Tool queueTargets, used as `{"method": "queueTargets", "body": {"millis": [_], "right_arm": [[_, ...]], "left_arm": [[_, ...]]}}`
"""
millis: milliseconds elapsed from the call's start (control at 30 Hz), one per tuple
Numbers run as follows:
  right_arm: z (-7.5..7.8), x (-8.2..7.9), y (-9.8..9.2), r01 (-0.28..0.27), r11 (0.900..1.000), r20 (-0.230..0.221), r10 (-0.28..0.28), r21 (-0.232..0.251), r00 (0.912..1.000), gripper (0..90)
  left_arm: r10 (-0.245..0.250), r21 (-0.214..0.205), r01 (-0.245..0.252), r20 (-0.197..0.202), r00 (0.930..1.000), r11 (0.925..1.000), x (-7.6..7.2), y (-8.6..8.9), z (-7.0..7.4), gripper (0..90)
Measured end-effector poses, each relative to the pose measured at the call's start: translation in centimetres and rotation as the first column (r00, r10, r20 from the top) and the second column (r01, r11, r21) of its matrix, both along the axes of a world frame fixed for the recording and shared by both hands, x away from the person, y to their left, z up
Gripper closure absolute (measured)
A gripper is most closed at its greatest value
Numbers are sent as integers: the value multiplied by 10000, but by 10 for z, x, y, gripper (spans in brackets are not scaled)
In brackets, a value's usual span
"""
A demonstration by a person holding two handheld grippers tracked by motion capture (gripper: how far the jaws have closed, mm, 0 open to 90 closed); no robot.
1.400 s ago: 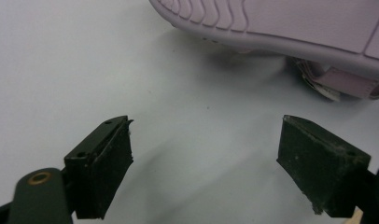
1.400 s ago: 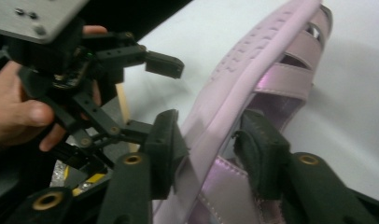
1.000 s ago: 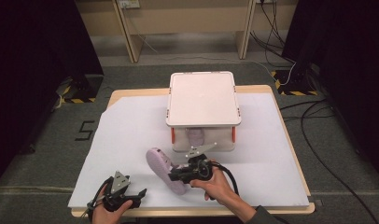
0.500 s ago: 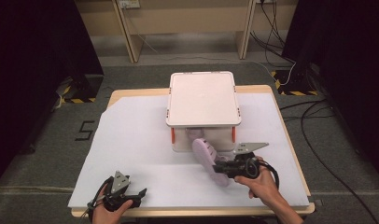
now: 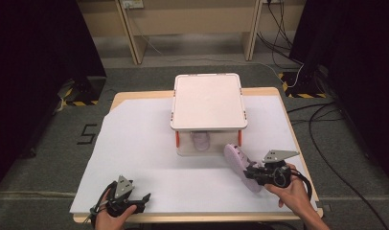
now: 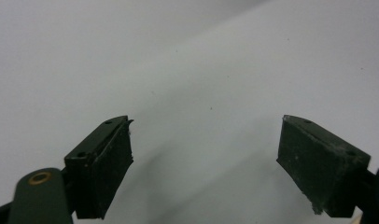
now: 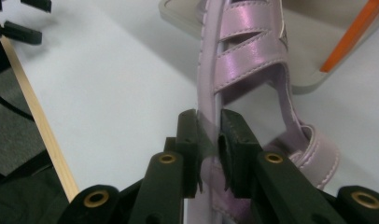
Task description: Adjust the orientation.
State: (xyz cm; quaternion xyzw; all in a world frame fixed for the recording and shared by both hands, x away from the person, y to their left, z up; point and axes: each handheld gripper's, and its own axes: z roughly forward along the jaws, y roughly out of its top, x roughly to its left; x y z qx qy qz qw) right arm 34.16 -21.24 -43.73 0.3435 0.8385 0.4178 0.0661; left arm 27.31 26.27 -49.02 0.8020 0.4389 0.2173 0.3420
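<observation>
A lilac strappy sandal (image 5: pixel 240 163) hangs just above the white sheet at the front right, held on edge by my right gripper (image 5: pixel 252 174). In the right gripper view the two black jaws are shut on the sandal (image 7: pixel 246 56) at its sole edge, the straps pointing away. A second lilac sandal (image 5: pixel 200 140) lies inside the clear storage box (image 5: pixel 209 103), seen through its front wall under the white lid. My left gripper (image 5: pixel 136 199) rests at the front left of the table, open, with bare white sheet between its fingers (image 6: pixel 103 161).
The box with orange latches (image 5: pixel 177 139) stands in the middle back of the wooden table (image 5: pixel 123 98), which a white sheet (image 5: pixel 135 143) covers. The table's front edge (image 7: pixel 38 126) runs close to both hands. Cables lie on the floor at the right.
My right gripper has carried the sandal from the front middle of the table rightward to the box's front right corner. The left gripper has stayed put.
</observation>
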Motion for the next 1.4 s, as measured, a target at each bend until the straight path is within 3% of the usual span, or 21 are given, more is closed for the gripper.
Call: {"method": "queueTargets", "body": {"millis": [333, 367, 433, 733, 1067, 1233, 1267, 1400], "right_arm": [[-8, 2, 28, -305, 9991, 382, 316, -285, 9988, 793], [-7, 0, 31, -378, 9982, 481, 400, -470, 9980, 745], [-7, -2, 32, -337, 9982, 526, 363, -493, 9980, 737], [-4, -19, 42, -1063, 9943, 283, 1062, 9, 9939, 693], [-1, -37, 58, -1915, 9812, 87, 1913, 229, 9815, 627], [5, -40, 60, -1880, 9819, 519, 1866, 238, 9811, 589], [7, -39, 57, -1878, 9806, 663, 1840, 564, 9807, 573], [12, -36, 49, -1682, 9824, 1025, 1596, 811, 9818, 551]], "left_arm": [[-24, -9, 24, 8, 10000, 10000, 0, 1, 0, 172], [-46, -19, 46, 17, 10000, 10000, 0, 0, 0, 172], [-41, -11, 41, 22, 10000, 10000, 0, 0, 0, 172], [-51, 10, 51, 10, 10000, 10000, 0, 0, 0, 172], [-101, 40, 101, -27, 9999, 9999, 0, 0, 0, 172], [-94, 5, 94, -17, 10000, 10000, 0, 0, 0, 172], [-70, -4, 70, -4, 10000, 10000, 0, 0, 0, 172], [-59, -58, 59, 1, 10000, 10000, 0, 0, 0, 172]]}}
